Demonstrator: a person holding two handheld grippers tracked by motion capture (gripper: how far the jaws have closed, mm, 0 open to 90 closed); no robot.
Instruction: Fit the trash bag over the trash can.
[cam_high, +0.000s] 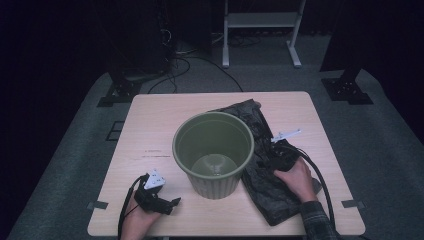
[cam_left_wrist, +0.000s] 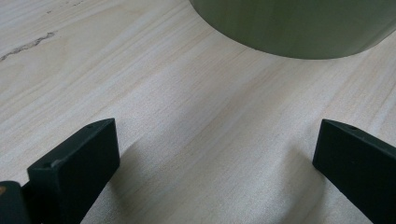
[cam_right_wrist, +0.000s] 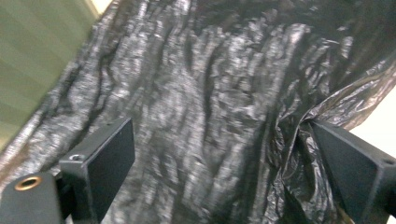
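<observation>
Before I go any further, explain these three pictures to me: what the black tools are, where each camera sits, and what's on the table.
A person sits at a wooden table holding a two-jaw gripper in each hand. The high view looks down from above. The other two cameras ride on the grippers and look along their black jaws. The left gripper is open over bare wood near the green bucket, which stands empty mid-table. The right gripper is open over a crumpled black plastic bag lying beside the bucket. Nothing is held yet.
</observation>
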